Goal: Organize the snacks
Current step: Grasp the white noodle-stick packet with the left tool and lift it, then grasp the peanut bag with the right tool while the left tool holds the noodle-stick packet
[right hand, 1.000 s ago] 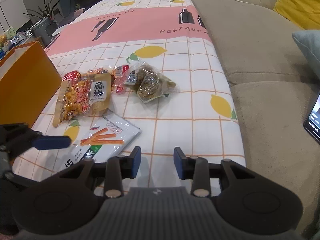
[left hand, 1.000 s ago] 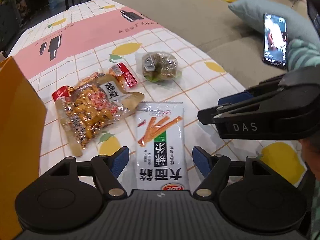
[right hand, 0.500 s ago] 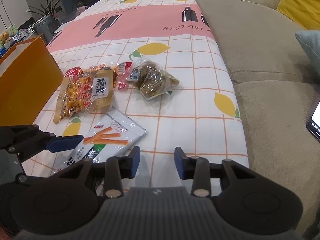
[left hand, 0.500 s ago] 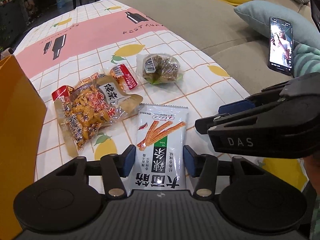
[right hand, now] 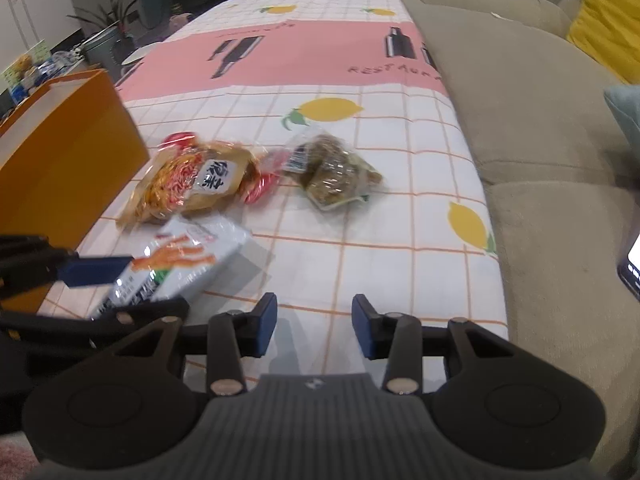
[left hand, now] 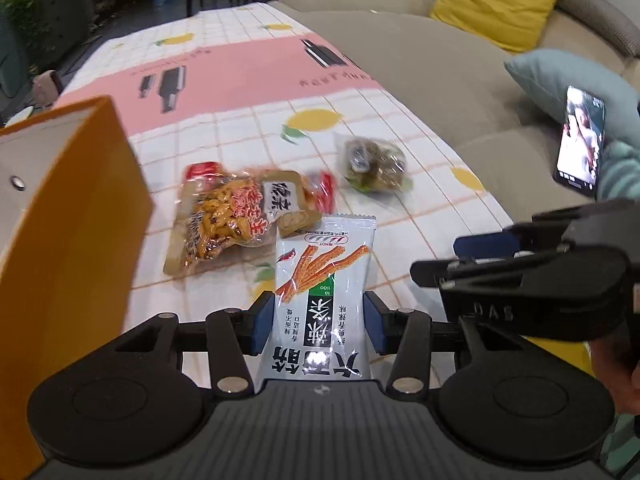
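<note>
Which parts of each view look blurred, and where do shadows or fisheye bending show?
Left wrist view: the green pack and orange bag are smeared by motion, while the white packet reads sharp; the sofa edge bows. Right wrist view: all the snacks are soft, and the white packet casts a grey shadow on the cloth.

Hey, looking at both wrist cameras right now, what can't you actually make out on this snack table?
- Inside of the orange box: left wrist view, hidden by its own wall.
- Red packet: right wrist view, mostly under the yellow snack bag.
- Dark green snack pack: left wrist view, label motion-blurred.
- White spicy-strip packet: lower end hidden by the left gripper.
</note>
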A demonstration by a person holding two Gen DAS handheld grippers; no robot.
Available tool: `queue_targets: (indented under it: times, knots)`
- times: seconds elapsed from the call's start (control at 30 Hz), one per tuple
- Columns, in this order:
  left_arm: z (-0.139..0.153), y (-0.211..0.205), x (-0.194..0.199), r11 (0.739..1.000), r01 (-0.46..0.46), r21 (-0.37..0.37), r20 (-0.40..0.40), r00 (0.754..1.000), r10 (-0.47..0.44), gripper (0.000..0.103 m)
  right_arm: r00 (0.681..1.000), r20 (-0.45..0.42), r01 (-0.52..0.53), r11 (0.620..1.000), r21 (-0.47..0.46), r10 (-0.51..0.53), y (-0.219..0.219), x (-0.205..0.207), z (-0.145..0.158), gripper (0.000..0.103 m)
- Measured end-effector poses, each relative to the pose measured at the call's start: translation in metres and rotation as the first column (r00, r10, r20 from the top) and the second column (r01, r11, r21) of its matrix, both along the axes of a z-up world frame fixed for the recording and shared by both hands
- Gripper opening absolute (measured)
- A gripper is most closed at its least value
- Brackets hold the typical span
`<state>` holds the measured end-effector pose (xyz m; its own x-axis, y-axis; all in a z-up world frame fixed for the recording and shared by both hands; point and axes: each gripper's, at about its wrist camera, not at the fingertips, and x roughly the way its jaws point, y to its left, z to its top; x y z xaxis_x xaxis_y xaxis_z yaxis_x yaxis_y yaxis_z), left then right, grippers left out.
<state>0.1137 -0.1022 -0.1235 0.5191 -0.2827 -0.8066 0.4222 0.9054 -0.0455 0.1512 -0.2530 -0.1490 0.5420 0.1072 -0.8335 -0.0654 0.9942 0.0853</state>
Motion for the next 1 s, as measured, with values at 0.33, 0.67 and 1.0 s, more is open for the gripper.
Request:
queue_targets:
  times: [0.33, 0.67, 1.0]
  knots:
    - [0.031, 0.034, -0.002, 0.991, -0.108, -0.076, 0.023, 0.994, 0.11, 0.053, 0.996, 0.043, -0.073, 0.997, -0.036, 0.074, 0.018, 0.002, 0.01, 0.04]
    - [0.036, 0.063, 0.0, 0.971, -0.229, -0.069, 0.003, 0.973, 0.23, 0.053, 0.971, 0.101, -0.207, 0.975, -0.079, 0.215, 0.055, 0.015, 0.015, 0.044]
    - [0.033, 0.067, 0.009, 0.955, -0.293, -0.044, 0.024, 0.956, 0.294, 0.053, 0.921, 0.166, -0.329, 0.932, -0.15, 0.352, 0.089, 0.033, 0.009, 0.054]
